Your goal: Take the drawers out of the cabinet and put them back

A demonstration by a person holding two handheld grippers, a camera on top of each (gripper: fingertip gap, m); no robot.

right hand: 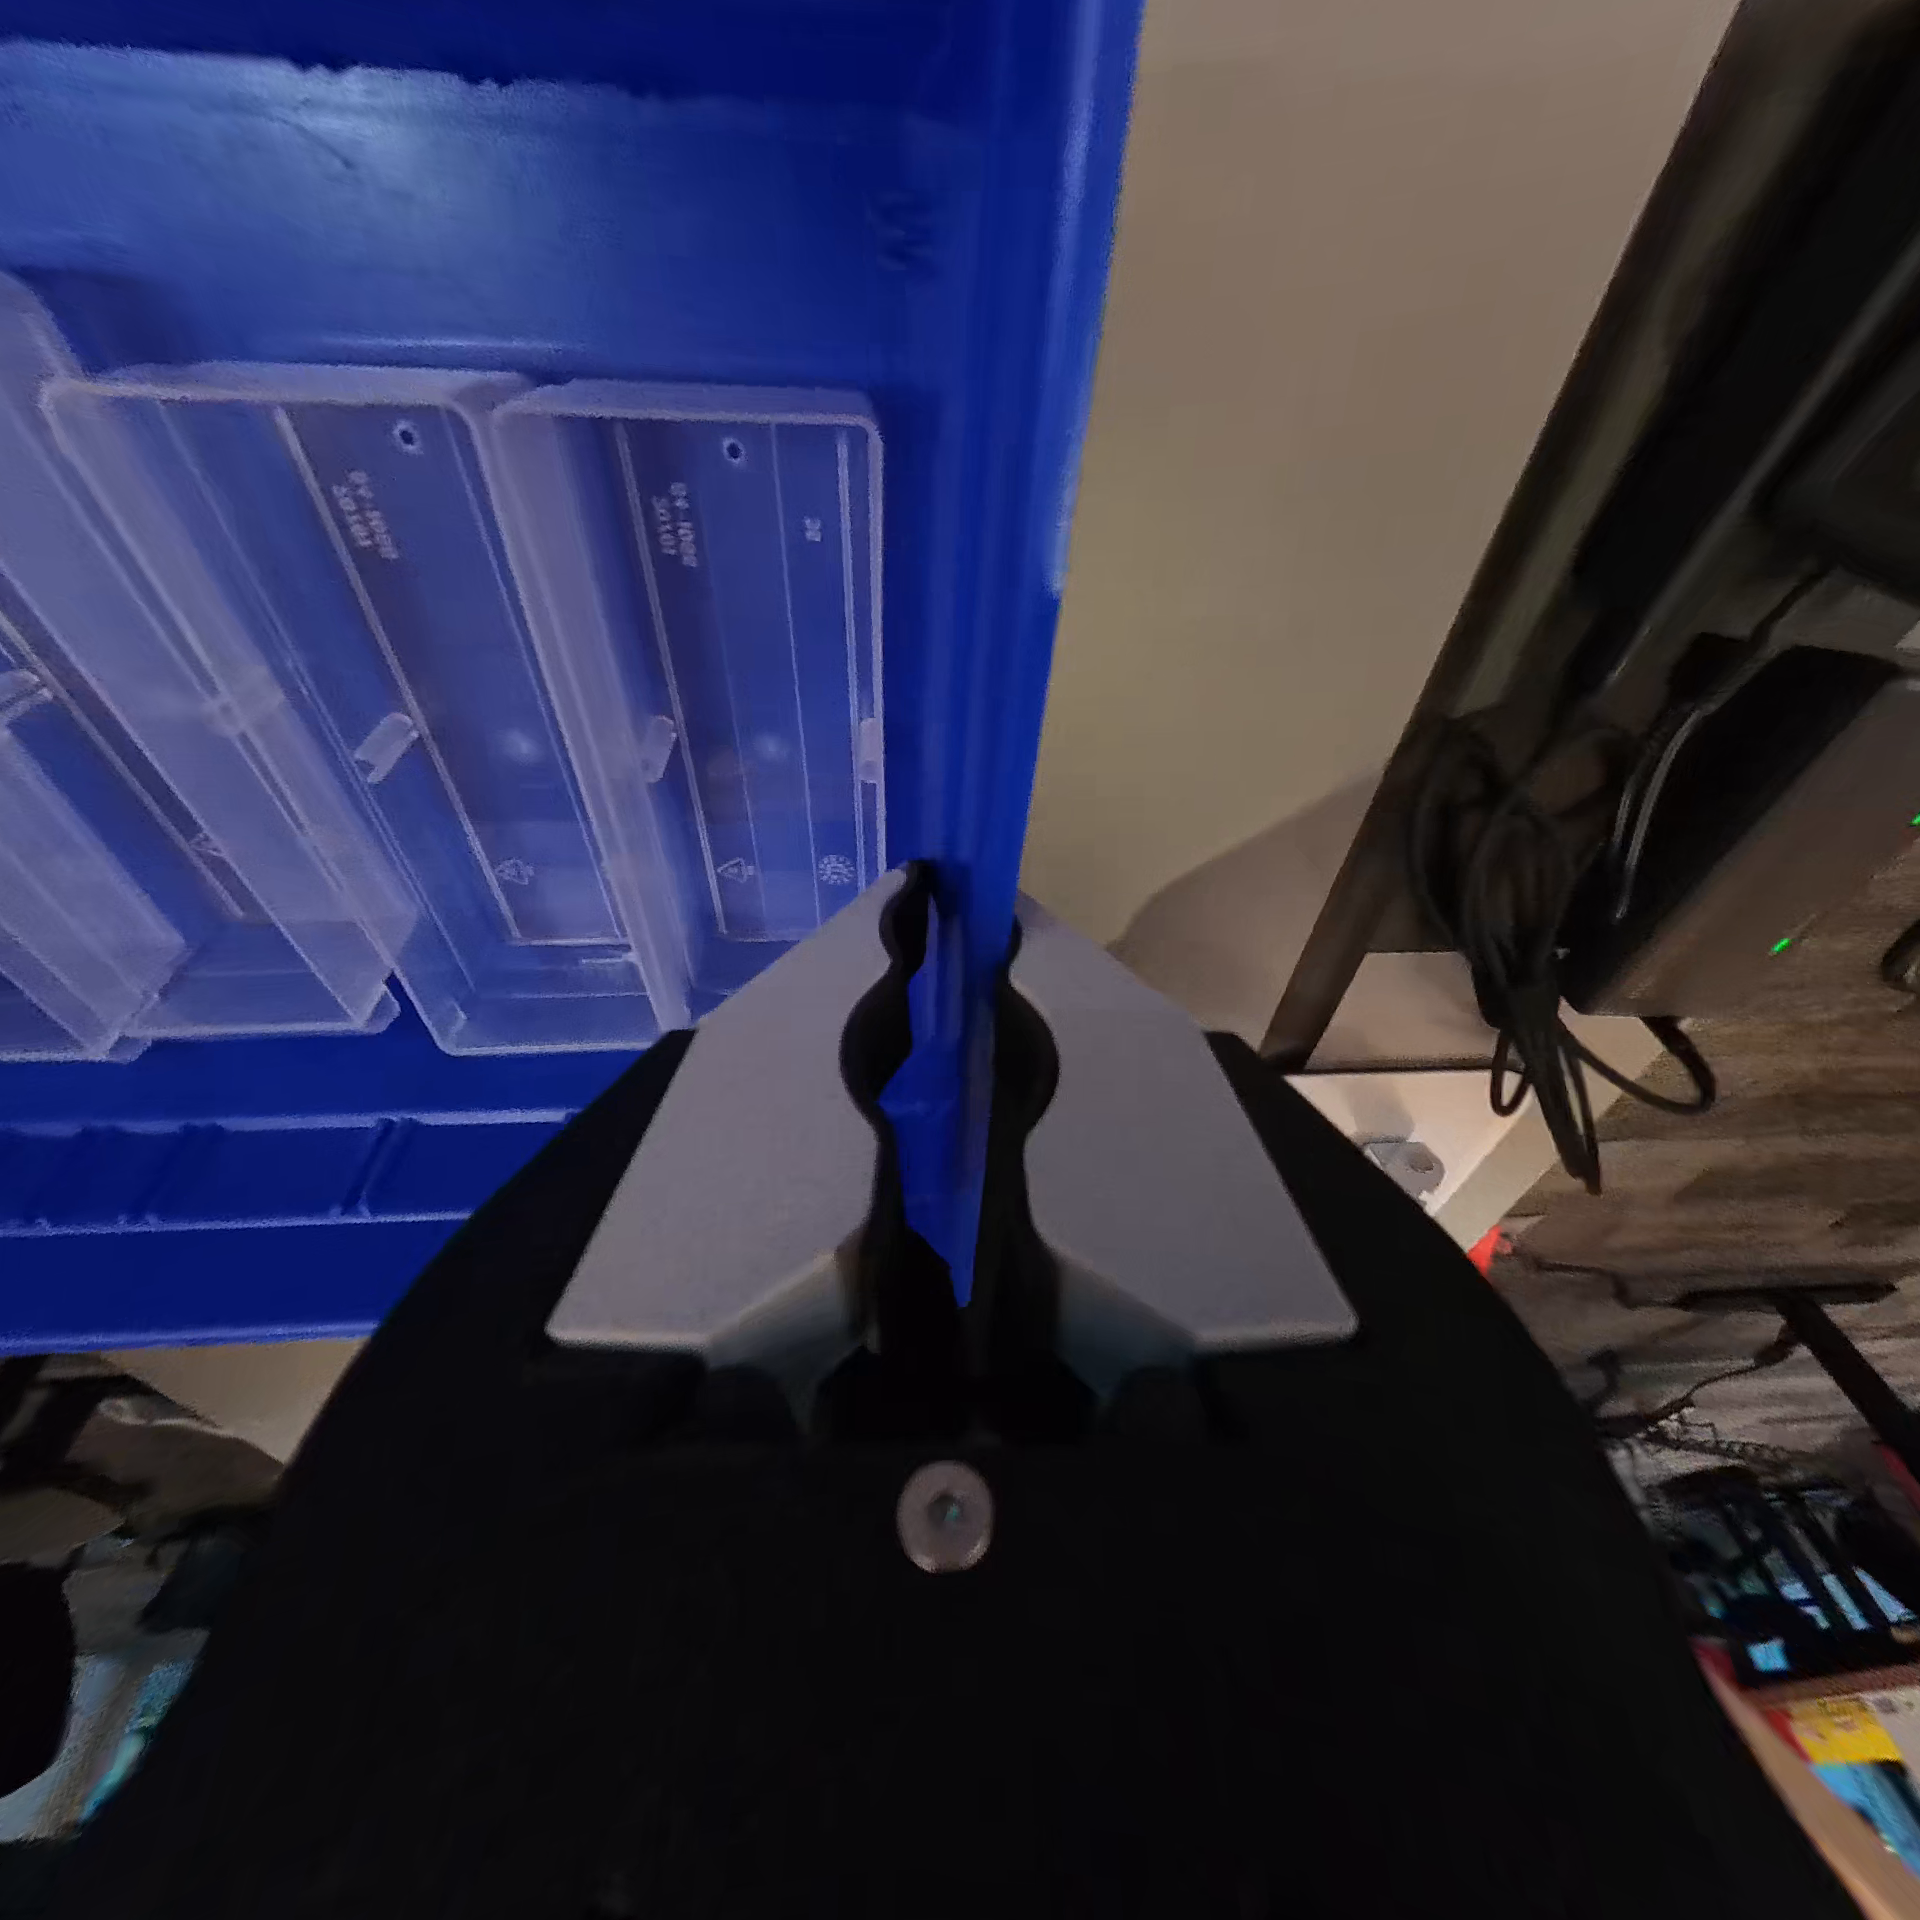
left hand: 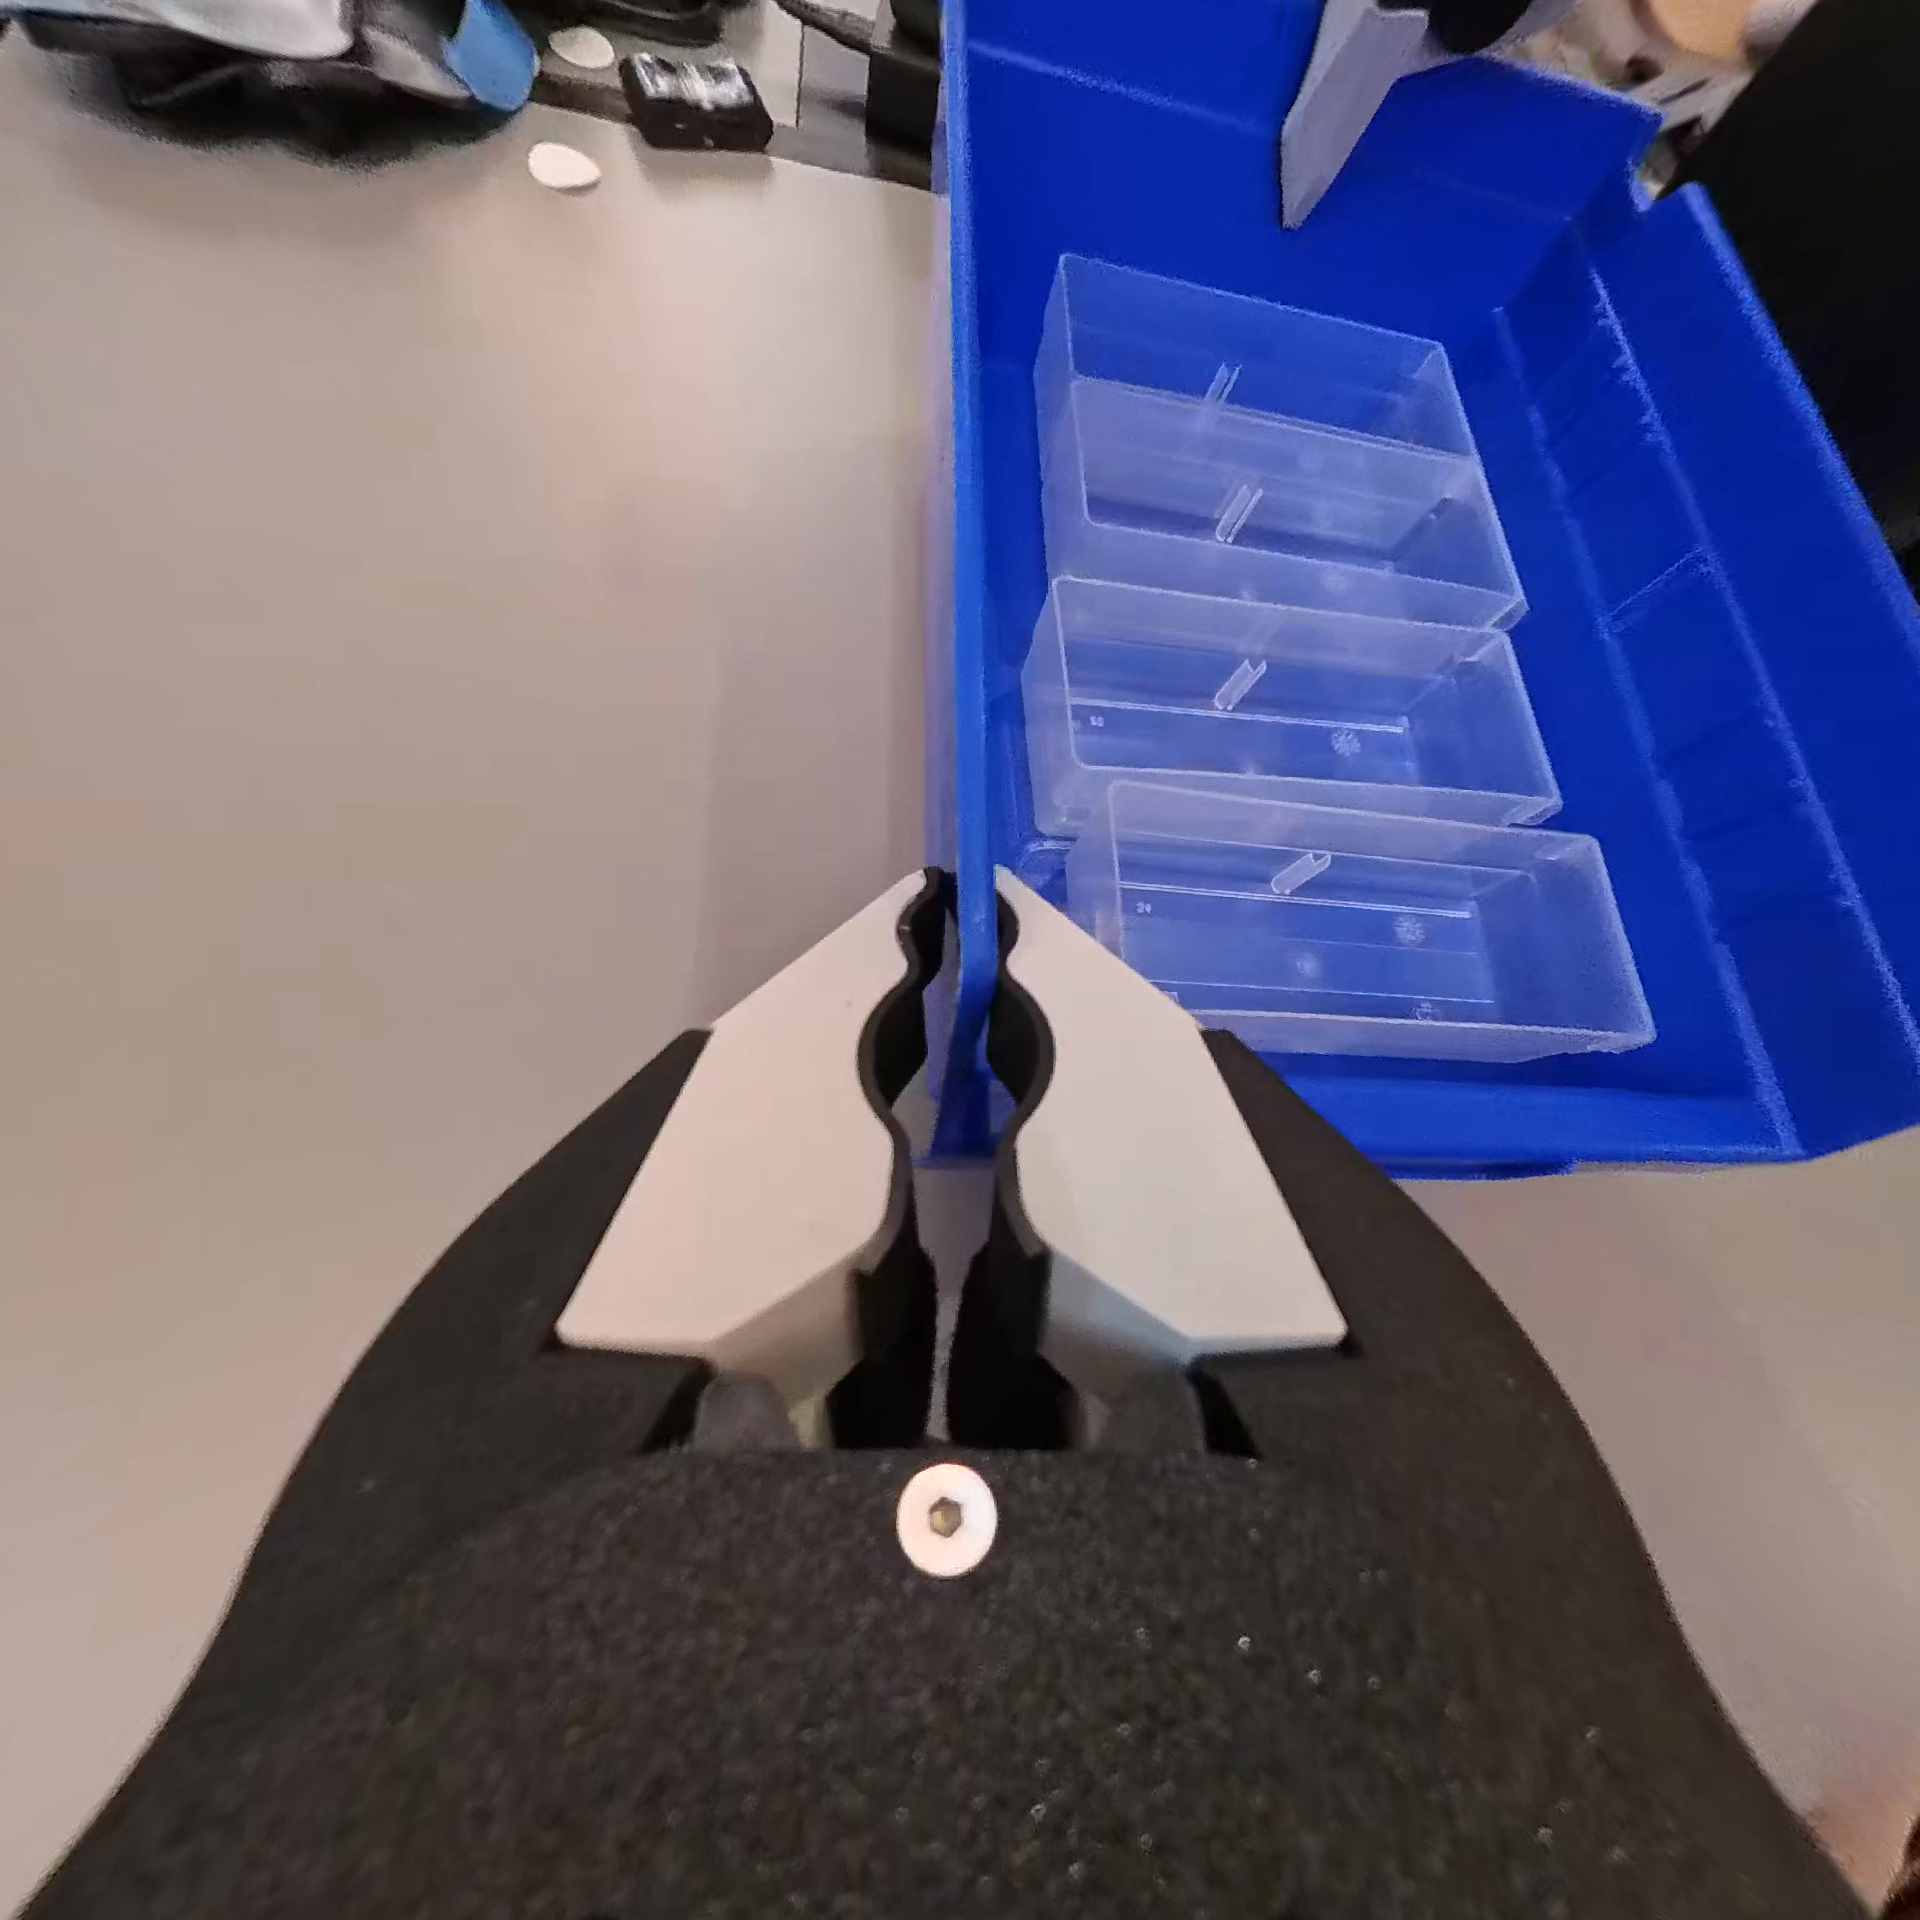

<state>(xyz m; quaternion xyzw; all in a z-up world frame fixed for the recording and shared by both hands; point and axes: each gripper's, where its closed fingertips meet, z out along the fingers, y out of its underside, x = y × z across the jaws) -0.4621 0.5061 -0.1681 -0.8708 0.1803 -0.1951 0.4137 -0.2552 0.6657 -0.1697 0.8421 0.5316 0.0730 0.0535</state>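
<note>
Blue bin wall (left hand: 971, 727) between closed fingers (left hand: 1091, 1049)

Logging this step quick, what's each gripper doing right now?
Left gripper: shut on the blue bin wall.
Right gripper: shut on the blue bin's opposite wall.

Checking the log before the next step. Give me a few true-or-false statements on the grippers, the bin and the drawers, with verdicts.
1. The left gripper is shut on the blue bin's wall. True.
2. The right gripper hangs open, clear of the bin. False: it is shut on another bin wall.
3. Clear drawers lie inside the bin. True.
4. The drawers are full of screws. False: they look empty.
5. The bin is red. False: blue.
</note>
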